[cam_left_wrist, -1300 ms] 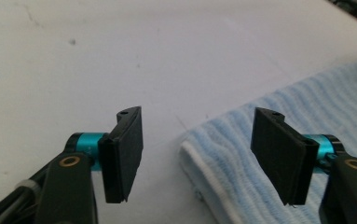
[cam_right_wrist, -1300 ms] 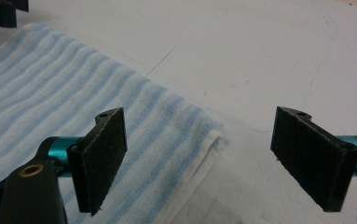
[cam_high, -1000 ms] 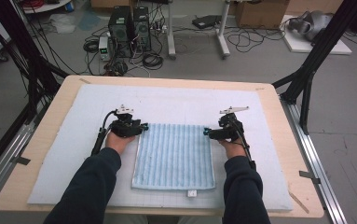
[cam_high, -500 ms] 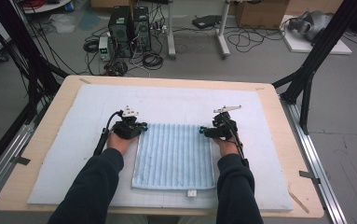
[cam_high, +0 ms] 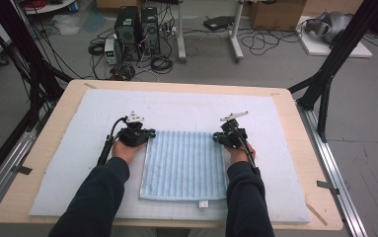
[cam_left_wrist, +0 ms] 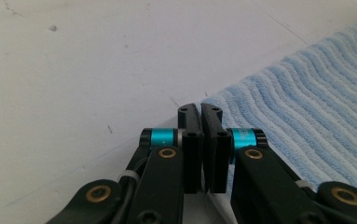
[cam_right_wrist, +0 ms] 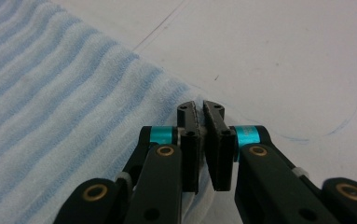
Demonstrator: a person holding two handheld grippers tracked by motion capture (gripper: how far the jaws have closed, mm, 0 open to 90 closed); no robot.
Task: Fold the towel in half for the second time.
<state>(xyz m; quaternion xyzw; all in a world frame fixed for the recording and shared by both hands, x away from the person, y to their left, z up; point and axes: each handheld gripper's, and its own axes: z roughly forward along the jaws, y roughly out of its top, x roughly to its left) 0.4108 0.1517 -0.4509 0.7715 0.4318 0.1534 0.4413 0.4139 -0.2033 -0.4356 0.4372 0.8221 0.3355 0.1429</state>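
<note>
At the middle of the white-padded surface (cam_high: 68, 163) lies our blue ribbed towel (cam_high: 184, 165), flat, its label edge nearest us. We have the left tool (cam_high: 149, 134) clamped on its far left corner and the right tool (cam_high: 217, 138) clamped on its far right corner, cloth visibly pinched between the right jaws. Both sets of jaws have just been closing. For a clean fold, we should lift both corners evenly, keep the far edge taut, and draw it toward the near edge.
</note>
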